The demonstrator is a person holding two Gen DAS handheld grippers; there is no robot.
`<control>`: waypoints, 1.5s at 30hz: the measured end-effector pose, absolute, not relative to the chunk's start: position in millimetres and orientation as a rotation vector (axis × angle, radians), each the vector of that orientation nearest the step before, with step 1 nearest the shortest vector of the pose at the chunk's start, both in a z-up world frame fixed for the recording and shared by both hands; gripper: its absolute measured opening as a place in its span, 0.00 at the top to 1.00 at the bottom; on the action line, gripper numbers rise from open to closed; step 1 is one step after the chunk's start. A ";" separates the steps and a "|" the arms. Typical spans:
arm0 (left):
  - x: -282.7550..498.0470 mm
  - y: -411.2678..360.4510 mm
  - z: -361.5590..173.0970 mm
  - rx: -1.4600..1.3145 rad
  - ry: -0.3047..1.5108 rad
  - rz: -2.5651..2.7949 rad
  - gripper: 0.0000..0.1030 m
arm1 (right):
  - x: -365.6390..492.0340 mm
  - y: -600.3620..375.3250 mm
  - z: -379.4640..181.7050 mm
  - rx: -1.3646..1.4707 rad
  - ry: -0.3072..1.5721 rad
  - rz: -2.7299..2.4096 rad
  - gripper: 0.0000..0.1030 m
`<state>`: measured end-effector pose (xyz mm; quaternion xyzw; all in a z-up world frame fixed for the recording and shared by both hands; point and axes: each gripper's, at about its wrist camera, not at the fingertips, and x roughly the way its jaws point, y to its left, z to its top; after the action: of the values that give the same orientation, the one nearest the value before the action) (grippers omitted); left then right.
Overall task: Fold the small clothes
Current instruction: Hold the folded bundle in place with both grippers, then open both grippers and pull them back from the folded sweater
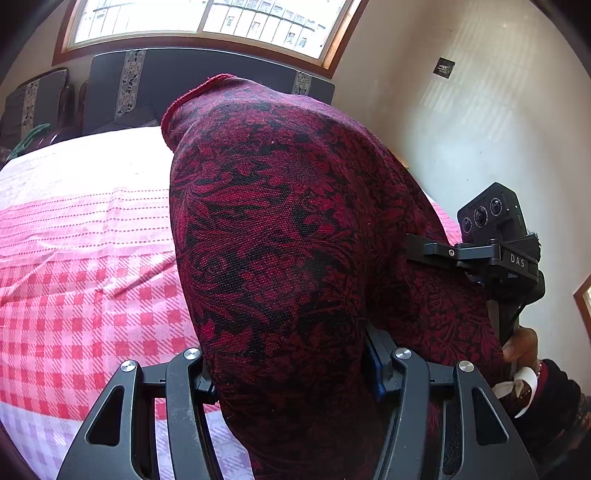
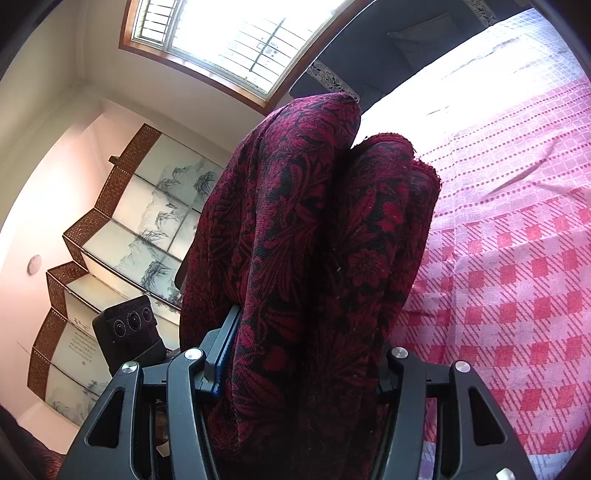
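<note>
A: Left wrist view: the left gripper [image 1: 291, 373] has its jaws about half spread, and a thick bunch of the dark red floral knit garment [image 1: 295, 229] fills the whole gap between them, gripped. The cloth rises from six o'clock up to a hemmed edge near twelve.

B: And below it?

A: A pink and red checked bedsheet [image 1: 85, 258] spreads from nine down to seven o'clock, under a window [image 1: 207, 22] at twelve. At three o'clock stands the other gripper's camera block, with a hand [image 1: 521, 347] on its handle near four.

B: Right wrist view?

A: Same story. The right gripper [image 2: 299, 373] is roughly half open and clamped on a doubled fold of the same garment [image 2: 314, 240], which stands up in two ridges towards twelve. The bedsheet [image 2: 517, 258] lies at three o'clock; a folding screen with ink landscapes [image 2: 122, 240] stands at nine.

B: So the garment is off the bed?

A: It is held between both grippers above the sheet; I cannot tell if any part touches it.
</note>
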<state>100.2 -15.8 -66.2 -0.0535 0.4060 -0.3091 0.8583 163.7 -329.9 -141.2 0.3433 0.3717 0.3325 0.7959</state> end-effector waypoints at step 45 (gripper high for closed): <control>93.4 -8.5 -92.0 -0.147 0.883 -0.632 0.42 | 174.0 -306.9 -134.3 0.681 0.876 0.687 0.49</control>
<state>93.4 -8.5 -92.0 -0.0697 0.4196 -0.3006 0.8537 174.0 -306.9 -134.3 0.3167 0.4077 0.3195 0.7946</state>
